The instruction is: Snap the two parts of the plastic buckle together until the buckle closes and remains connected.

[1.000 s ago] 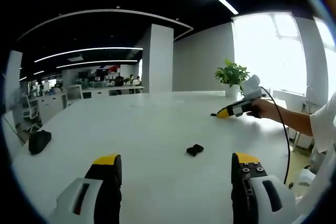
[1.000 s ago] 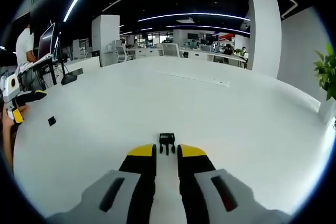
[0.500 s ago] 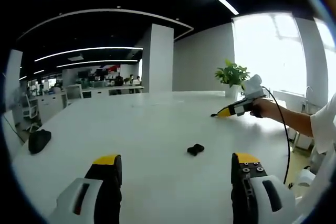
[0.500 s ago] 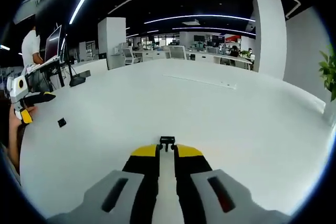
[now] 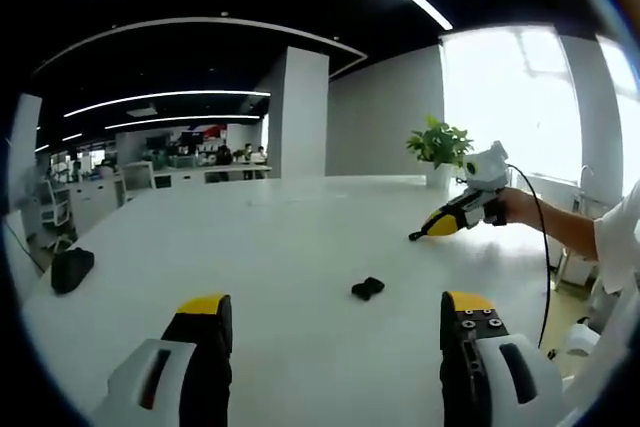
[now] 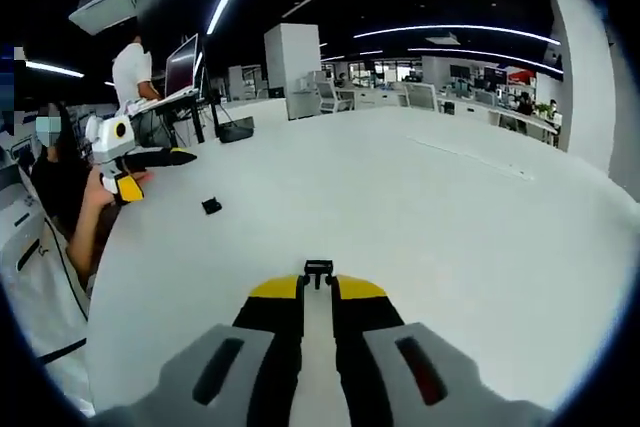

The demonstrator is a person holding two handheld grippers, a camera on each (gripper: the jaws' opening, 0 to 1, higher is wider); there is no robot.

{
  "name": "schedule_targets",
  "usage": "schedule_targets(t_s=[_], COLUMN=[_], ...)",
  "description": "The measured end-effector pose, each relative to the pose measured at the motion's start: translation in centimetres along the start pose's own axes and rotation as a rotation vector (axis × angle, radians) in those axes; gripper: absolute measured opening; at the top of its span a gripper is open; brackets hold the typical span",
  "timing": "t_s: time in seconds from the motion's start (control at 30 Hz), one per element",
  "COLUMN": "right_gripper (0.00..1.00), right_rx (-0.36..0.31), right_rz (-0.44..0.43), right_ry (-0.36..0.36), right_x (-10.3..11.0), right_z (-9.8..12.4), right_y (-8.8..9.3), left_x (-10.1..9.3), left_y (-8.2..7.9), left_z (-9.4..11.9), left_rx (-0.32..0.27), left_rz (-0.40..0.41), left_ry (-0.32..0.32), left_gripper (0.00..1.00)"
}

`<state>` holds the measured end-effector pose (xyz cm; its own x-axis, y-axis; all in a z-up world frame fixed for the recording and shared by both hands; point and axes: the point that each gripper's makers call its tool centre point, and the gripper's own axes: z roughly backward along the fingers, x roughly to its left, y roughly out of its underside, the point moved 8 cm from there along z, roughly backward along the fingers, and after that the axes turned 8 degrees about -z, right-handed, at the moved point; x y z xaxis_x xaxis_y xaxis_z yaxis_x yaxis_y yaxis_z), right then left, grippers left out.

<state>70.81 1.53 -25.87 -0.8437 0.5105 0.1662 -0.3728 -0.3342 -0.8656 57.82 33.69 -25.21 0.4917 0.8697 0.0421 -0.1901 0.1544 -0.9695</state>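
Right gripper [image 6: 318, 289] clamped on one black buckle half [image 6: 318, 272] at its tips; left gripper [image 5: 335, 309] wide open, other half [image 5: 367, 288] on table [image 5: 300, 237] just ahead.

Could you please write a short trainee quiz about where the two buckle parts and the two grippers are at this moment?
1. True or false: the right gripper is shut on a small black plastic buckle part.
2. Multiple choice: the other black buckle piece is (A) lying on the white table, (B) held by the left gripper, (C) on the chair.
3. Fill in: the left gripper's jaws stand ____ with nothing between them.

Key: 1 true; 2 A; 3 open. In the right gripper view the other black buckle piece lies on the table near the left gripper.
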Motion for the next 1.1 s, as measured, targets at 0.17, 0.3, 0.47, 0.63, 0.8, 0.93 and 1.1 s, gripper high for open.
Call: schedule_targets(t_s=[0.17,0.3,0.47,0.63,0.8,0.93,1.1], right_gripper=[0.09,0.09,0.09,0.09,0.09,0.09,0.17], right_rx=[0.01,0.022,0.054,0.087,0.128,0.158,0.16], right_rz=[0.035,0.078,0.14,0.198,0.225,0.235,0.238], right_ry=[-0.099,-0.185,-0.206,-0.247,-0.242,-0.247,-0.248], right_x=[0.8,1.7,2.2,2.3,2.0,2.1,2.2], right_z=[-0.4,-0.6,-0.6,-0.4,-0.3,-0.2,-0.1], right_y=[0.1,0.0,-0.2,-0.4,-1.0,-1.1,-1.0], left_x=[-0.2,-0.3,-0.2,-0.4,-0.3,-0.5,-0.8], left_y=[0.0,0.0,-0.1,-0.1,-0.2,-0.5,-0.7], left_z=[0.0,0.1,0.1,0.1,-0.1,-0.3,-0.3], left_rx=[0.008,0.009,0.009,0.008,0.01,-0.002,-0.013], left_rz=[-0.005,-0.006,-0.007,-0.009,-0.012,-0.012,-0.009], left_ry=[0.005,0.008,0.009,0.017,0.021,0.028,0.03], left_gripper=[0.88,0.88,0.88,0.88,0.88,0.88,0.88])
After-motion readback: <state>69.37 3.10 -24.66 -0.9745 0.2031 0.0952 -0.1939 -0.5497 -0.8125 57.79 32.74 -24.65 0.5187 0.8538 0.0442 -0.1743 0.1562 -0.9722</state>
